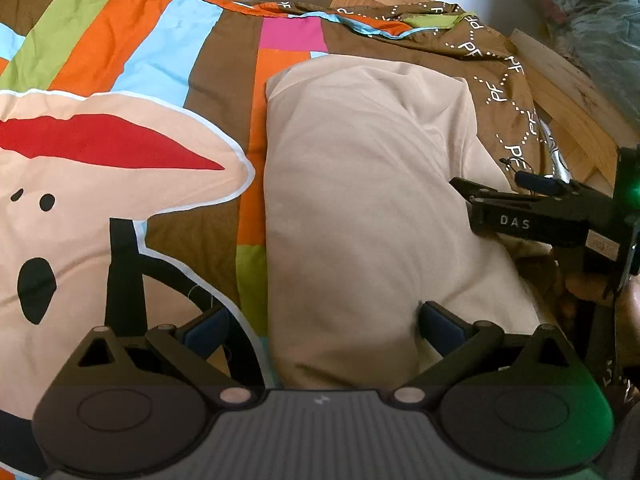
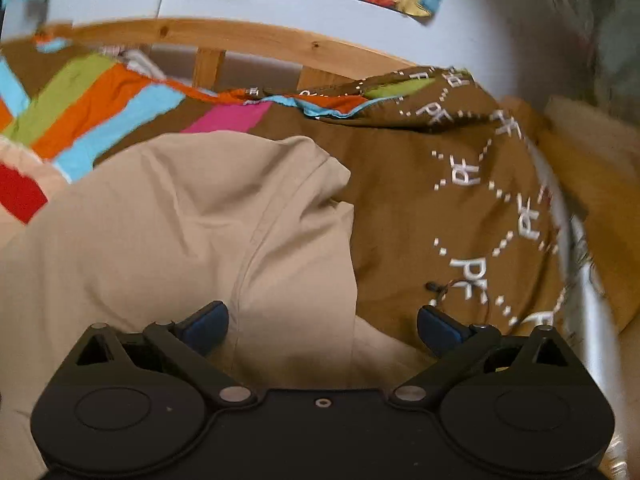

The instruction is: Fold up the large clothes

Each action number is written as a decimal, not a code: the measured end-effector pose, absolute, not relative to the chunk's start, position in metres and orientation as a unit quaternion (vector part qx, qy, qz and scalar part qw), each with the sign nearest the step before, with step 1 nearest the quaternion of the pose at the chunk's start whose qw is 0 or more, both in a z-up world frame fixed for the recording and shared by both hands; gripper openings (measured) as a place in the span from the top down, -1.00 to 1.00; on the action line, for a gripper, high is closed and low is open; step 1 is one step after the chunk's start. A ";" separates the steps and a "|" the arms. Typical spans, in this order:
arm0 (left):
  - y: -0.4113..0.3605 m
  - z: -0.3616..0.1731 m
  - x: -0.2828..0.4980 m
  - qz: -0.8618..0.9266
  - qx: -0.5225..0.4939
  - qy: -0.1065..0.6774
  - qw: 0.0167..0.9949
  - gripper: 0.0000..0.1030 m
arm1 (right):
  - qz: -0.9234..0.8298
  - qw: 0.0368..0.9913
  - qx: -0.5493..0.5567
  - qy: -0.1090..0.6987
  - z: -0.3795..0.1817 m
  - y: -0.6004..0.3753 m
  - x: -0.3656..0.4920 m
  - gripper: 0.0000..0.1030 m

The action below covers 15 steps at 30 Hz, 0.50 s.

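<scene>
A large beige garment (image 1: 360, 184) lies folded lengthwise into a long strip on a colourful bedspread (image 1: 120, 52). My left gripper (image 1: 320, 332) hovers open over its near end, with the right blue pad (image 1: 440, 328) touching the cloth. In the left wrist view my right gripper (image 1: 464, 190) comes in from the right at the garment's edge; its state is unclear there. In the right wrist view my right gripper (image 2: 322, 330) stands open above the beige garment (image 2: 180, 232), near a sleeve seam and the garment's right edge. Nothing is held between either pair of fingers.
The bedspread shows a cartoon figure (image 1: 80, 184) at left. A brown patterned sheet (image 2: 460, 200) covers the right of the bed. A wooden bed frame (image 2: 240, 40) runs along the back and right side (image 1: 568, 92). A hand (image 1: 580, 280) holds the right gripper.
</scene>
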<state>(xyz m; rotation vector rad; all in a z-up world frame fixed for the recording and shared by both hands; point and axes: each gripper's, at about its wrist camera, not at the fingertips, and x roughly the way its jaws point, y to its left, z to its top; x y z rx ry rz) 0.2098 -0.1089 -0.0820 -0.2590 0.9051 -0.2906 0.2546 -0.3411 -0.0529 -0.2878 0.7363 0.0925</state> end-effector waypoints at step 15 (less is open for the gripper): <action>-0.084 -0.066 0.226 -0.235 -0.187 0.419 0.857 -0.99 | -0.011 0.834 0.324 0.446 -0.016 -0.469 0.191 -0.99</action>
